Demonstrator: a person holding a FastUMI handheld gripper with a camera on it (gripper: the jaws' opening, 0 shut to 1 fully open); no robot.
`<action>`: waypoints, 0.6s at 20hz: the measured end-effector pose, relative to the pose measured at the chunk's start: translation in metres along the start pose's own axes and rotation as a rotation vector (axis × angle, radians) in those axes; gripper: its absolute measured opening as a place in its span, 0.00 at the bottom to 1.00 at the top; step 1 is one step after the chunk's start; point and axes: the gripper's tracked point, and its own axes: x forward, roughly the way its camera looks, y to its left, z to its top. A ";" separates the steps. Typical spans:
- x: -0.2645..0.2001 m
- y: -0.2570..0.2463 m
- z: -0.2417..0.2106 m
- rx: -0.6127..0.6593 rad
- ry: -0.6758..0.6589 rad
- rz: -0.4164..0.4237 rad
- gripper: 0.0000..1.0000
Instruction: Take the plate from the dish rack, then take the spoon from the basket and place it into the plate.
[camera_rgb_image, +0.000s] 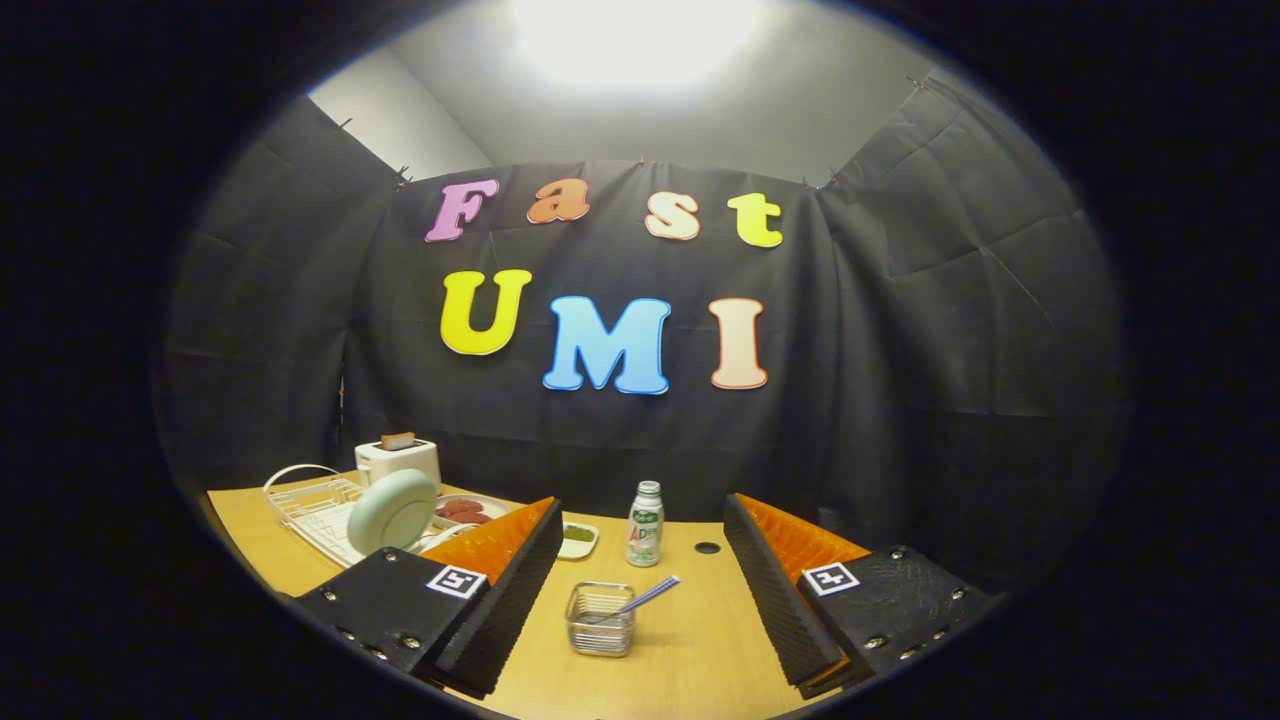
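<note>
Wire basket (600, 620) between spread fingers, round plate (392, 512) racked

claw (640, 600) spread wide, basket (600, 620) between its fingers, bottle (645, 524) beyond, bare tabletop (700, 650) around

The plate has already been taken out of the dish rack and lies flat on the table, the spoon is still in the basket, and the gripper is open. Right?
Not quite. In the gripper view the plate stands on edge in the dish rack, not yet taken out. The rest holds: the spoon is in the basket, and the gripper is open.
</note>
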 end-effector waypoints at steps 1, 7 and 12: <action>-0.003 0.020 0.004 0.003 0.004 0.024 0.99; 0.026 0.143 0.002 0.077 0.100 0.106 0.99; 0.079 0.226 -0.027 0.176 0.233 0.092 0.99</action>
